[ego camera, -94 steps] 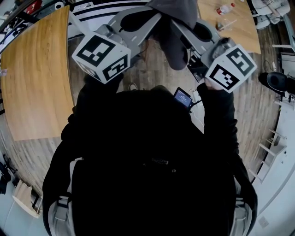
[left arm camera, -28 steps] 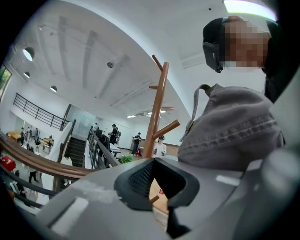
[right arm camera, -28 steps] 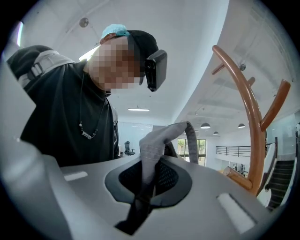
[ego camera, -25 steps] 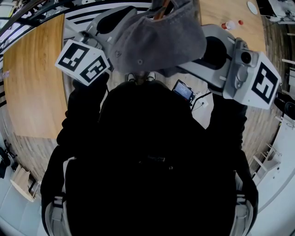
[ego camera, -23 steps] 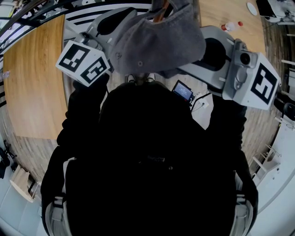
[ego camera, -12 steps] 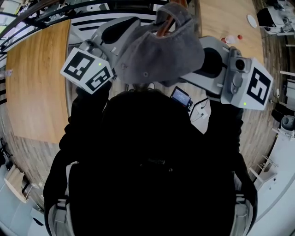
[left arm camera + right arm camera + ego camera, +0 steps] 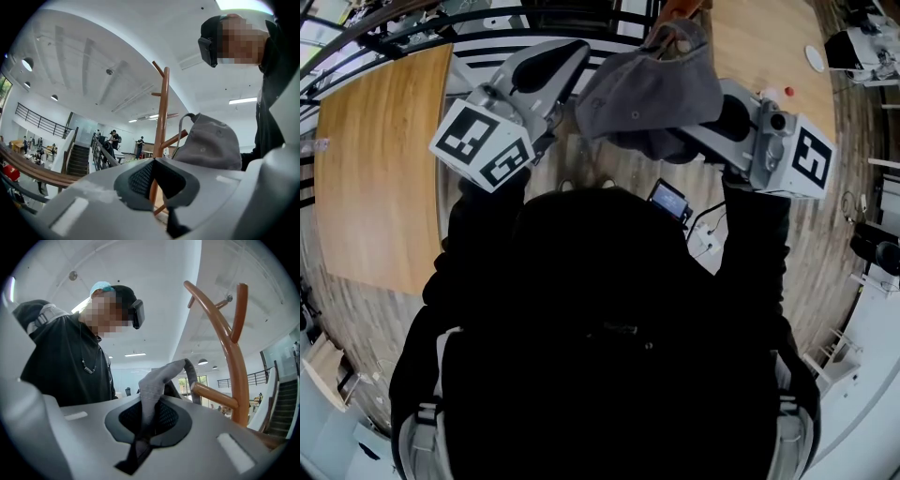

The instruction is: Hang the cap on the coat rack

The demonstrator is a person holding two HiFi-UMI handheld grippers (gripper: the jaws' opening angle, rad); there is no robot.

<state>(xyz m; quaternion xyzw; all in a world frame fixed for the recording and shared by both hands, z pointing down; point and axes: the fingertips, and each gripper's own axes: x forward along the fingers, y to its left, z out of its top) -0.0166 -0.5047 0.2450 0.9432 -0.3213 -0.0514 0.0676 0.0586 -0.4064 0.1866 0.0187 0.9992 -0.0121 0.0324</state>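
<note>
A grey cap (image 7: 652, 94) is held up in front of me, with its back strap (image 7: 157, 378) pinched in my right gripper (image 7: 147, 420), which is shut on it. The strap's loop arches next to a peg (image 7: 213, 395) of the orange wooden coat rack (image 7: 236, 362); I cannot tell if they touch. In the head view the cap's crown covers the right jaws, and the rack's top (image 7: 680, 9) pokes out just beyond it. My left gripper (image 7: 157, 180) is shut and holds nothing, to the left of the cap, with the rack's pole (image 7: 162, 117) straight ahead of it.
Below me lie a wooden floor, a long wooden table (image 7: 380, 159) at the left and another table (image 7: 769, 47) at the upper right with a small bottle. A staircase with railings (image 7: 79, 157) and people (image 7: 112, 138) stand behind the rack.
Both grippers and the cap have moved forward and to the right, toward the coat rack. The cap's strap end is now up by the rack's top.
</note>
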